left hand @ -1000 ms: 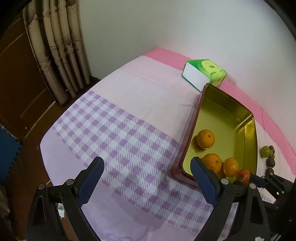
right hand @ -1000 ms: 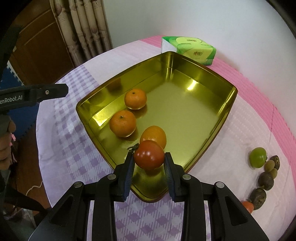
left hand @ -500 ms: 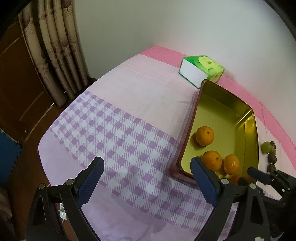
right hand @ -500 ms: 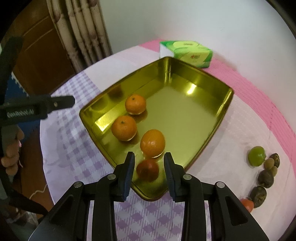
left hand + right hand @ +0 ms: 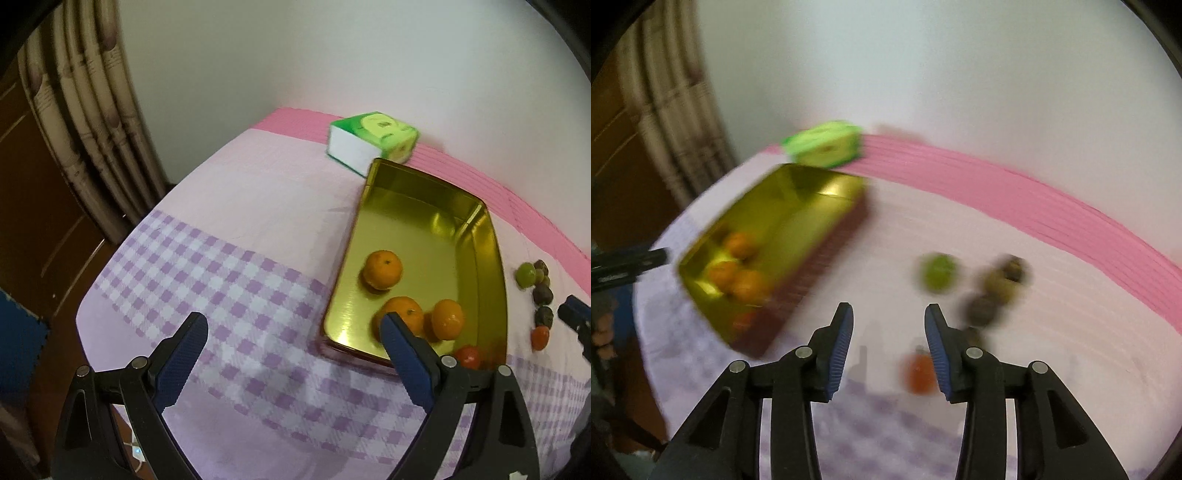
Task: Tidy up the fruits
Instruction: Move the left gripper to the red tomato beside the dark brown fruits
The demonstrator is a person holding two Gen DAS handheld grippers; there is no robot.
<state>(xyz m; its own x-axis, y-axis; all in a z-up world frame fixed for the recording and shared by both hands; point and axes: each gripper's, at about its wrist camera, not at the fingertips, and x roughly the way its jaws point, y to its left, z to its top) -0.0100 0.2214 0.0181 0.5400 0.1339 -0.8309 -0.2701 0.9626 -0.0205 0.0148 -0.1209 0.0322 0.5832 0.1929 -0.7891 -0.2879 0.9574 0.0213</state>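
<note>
Your right gripper (image 5: 888, 345) no longer holds the small red tomato (image 5: 468, 356); it now lies in the near corner of the gold metal tray (image 5: 496, 258). The jaws have just been opening, empty, and now face the loose fruit at right.

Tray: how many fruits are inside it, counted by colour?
Orange fruit: 3
Red fruit: 1
Total in the tray: 4

Three oranges (image 5: 383, 274), two red tomatoes (image 5: 469, 356), one gold tray (image 5: 491, 258).
</note>
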